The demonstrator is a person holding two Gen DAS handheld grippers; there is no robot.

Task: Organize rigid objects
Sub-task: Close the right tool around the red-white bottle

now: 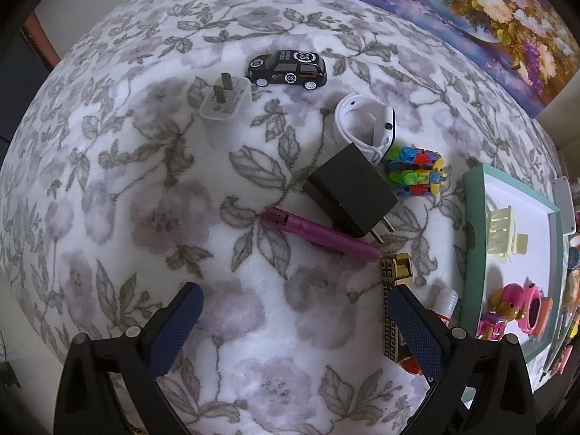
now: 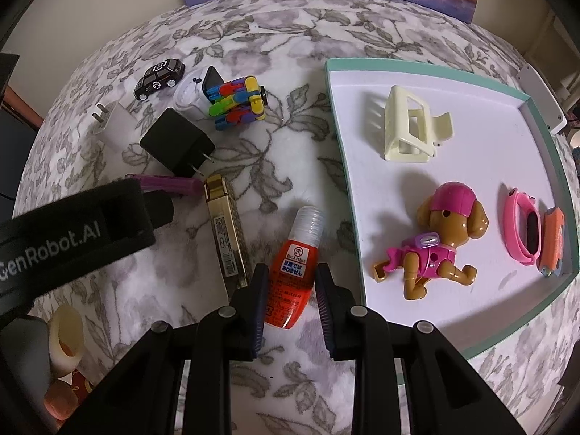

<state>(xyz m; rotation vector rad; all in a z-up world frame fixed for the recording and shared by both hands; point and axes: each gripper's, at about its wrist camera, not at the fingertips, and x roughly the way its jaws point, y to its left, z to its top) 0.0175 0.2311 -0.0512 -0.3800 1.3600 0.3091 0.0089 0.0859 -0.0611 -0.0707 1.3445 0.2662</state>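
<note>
Right wrist view: my right gripper [image 2: 289,291] brackets the red bottle [image 2: 293,267] on the blanket, jaws around it but seemingly not clamped. My left gripper [image 1: 295,326] hangs wide open, empty. The tray [image 2: 453,340] on the right holds four things; farther left, lighter [image 2: 226,228], black charger [image 2: 177,141] and toy car [image 2: 159,77] await.

Both grippers were matte black plastic. The left gripper [image 1: 291,320] carried two angular arms with round silver screw heads behind the jaws, and its fingers [image 1: 176,330] wore dark blue textured pads. The right gripper [image 2: 290,304] matched it. White lettering "GenRobot.AI" marked the left gripper's body.
</note>
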